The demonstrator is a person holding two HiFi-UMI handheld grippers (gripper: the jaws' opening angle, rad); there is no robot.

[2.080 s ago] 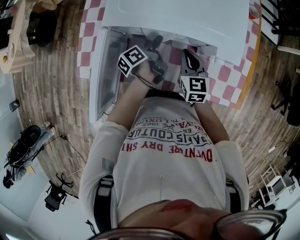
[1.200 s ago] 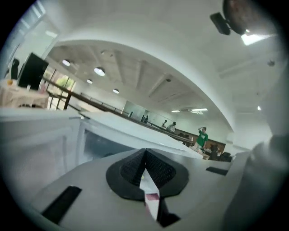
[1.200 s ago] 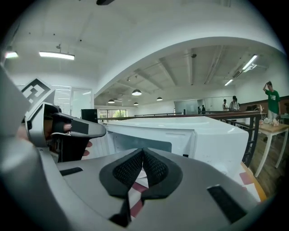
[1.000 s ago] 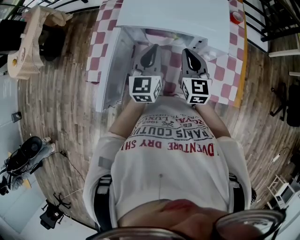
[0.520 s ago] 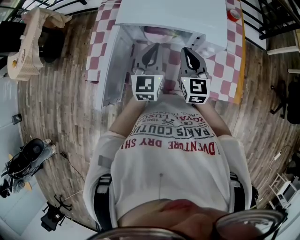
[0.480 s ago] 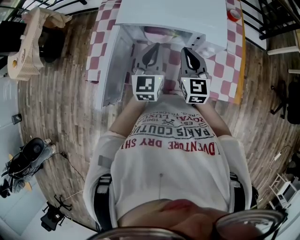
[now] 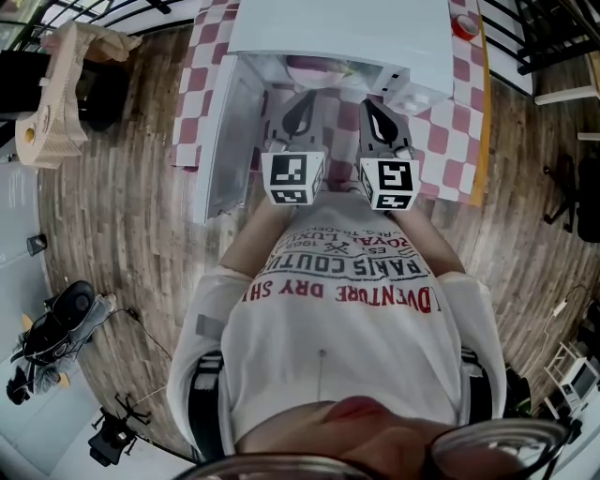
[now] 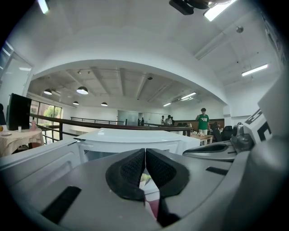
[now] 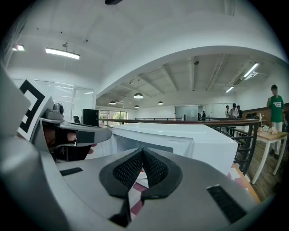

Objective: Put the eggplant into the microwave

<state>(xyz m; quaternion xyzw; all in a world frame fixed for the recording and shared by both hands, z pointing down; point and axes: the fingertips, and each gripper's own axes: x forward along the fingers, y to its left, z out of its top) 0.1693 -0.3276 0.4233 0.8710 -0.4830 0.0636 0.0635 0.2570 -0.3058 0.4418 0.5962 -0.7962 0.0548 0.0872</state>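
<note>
The white microwave stands on the checkered table, and its door hangs open to the left. A purplish shape lies inside the cavity; I cannot tell whether it is the eggplant. My left gripper and right gripper are held side by side just before the opening, both shut and empty. In the left gripper view the black pads meet in front of the microwave. The right gripper view shows the same for the other pads, with the microwave beyond them.
The red-and-white checkered tablecloth covers the table, with a small red object at its far right corner. A wooden chair stands on the plank floor at left. A railing and people are far behind.
Two seconds ago the left gripper was tilted near the door; it has since levelled and come in beside the right one. Over the last second both grippers have hardly moved.
</note>
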